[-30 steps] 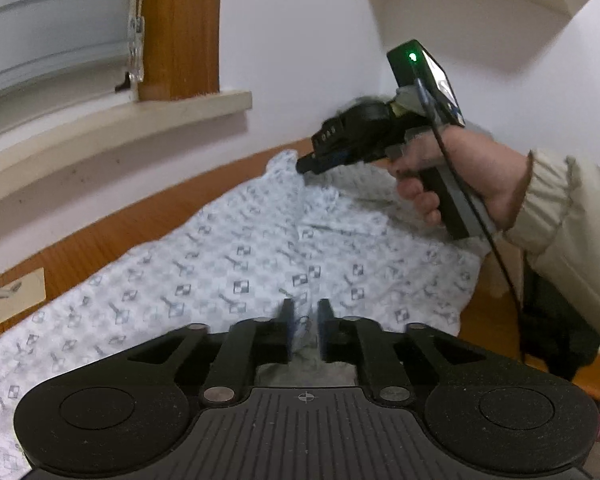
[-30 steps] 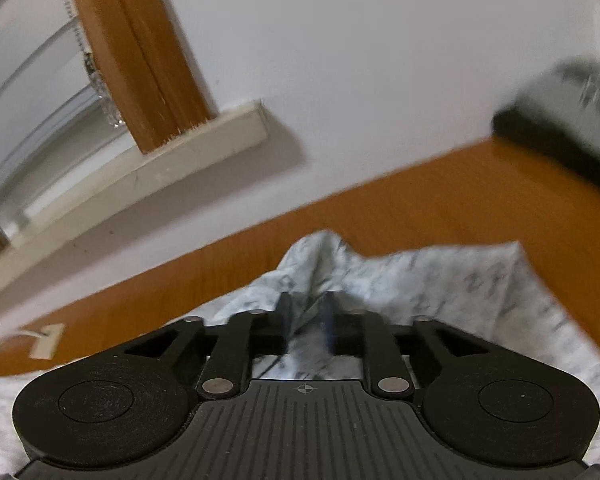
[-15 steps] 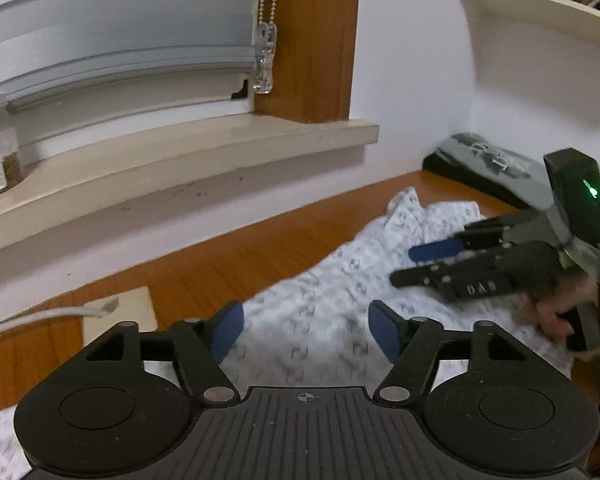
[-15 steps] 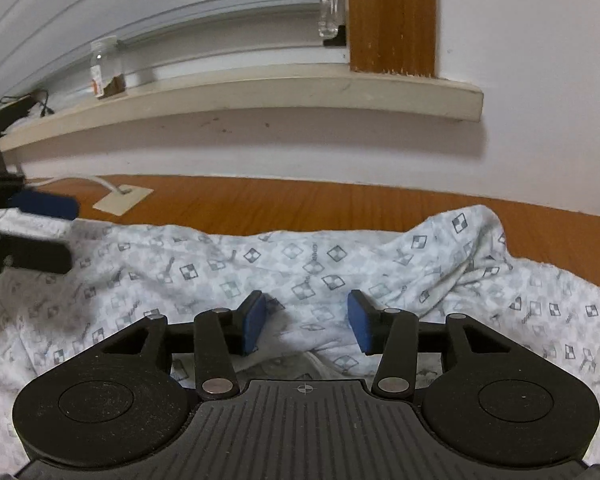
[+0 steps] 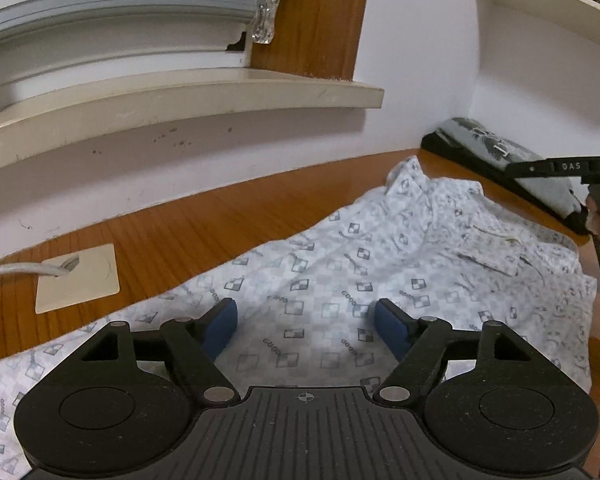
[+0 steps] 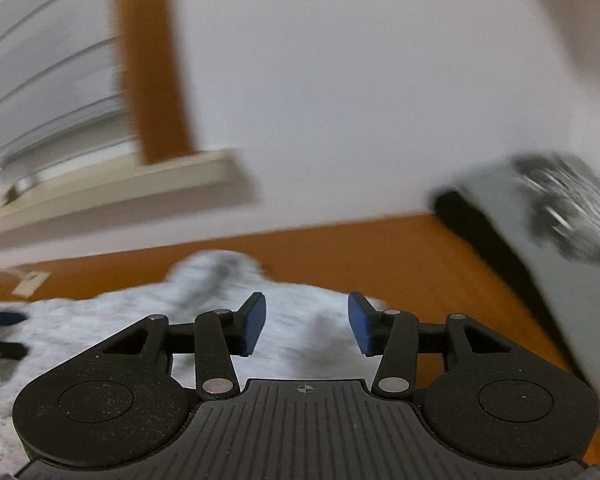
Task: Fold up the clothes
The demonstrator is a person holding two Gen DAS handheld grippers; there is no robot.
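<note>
In the left wrist view, the left gripper (image 5: 306,322) hangs with jaws spread wide and empty over a patterned shirt (image 5: 340,280) lying crumpled across the wooden surface (image 5: 204,224), collar toward the wall. In the blurred right wrist view, the right gripper (image 6: 306,324) is likewise parted, holding nothing, above the shirt's far end (image 6: 220,300). The cloth looks light, limp and prone to bunching, so hems, collar or shoulder seams seem the best holds.

Bare wood (image 5: 204,224) behind shirt (image 5: 340,280); folded pile (image 5: 500,160) probably blocks right.
</note>
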